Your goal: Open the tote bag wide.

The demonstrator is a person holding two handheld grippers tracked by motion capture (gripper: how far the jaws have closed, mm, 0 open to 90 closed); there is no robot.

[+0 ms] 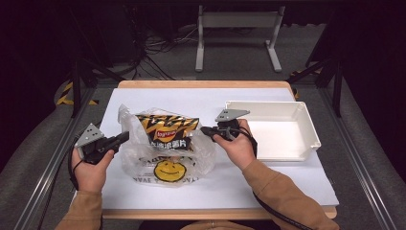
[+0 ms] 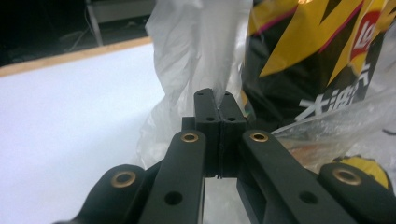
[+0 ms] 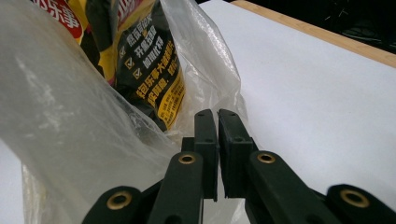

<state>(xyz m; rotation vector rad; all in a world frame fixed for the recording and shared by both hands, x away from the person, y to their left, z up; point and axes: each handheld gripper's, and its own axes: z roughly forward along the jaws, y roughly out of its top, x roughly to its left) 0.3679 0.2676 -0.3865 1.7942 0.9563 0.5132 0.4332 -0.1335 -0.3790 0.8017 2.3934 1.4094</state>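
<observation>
We hold the plastic bag (image 1: 165, 153) from both sides — the left gripper (image 1: 122, 138) has its fingers pinched tight on the bag's left edge, the right gripper (image 1: 207, 130) nearly closed on the right edge. Between them the chip packet (image 1: 166, 129) stands in the bag, long axis up, mid-bench, with the white tray (image 1: 287, 129) nearer our right hand.

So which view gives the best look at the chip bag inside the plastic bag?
The high view: the whole chip bag shows, upper part sticking out of the clear plastic bag. The left gripper view catches only its black-and-yellow side beside the jaws; the right gripper view shows a printed strip through plastic.
</observation>
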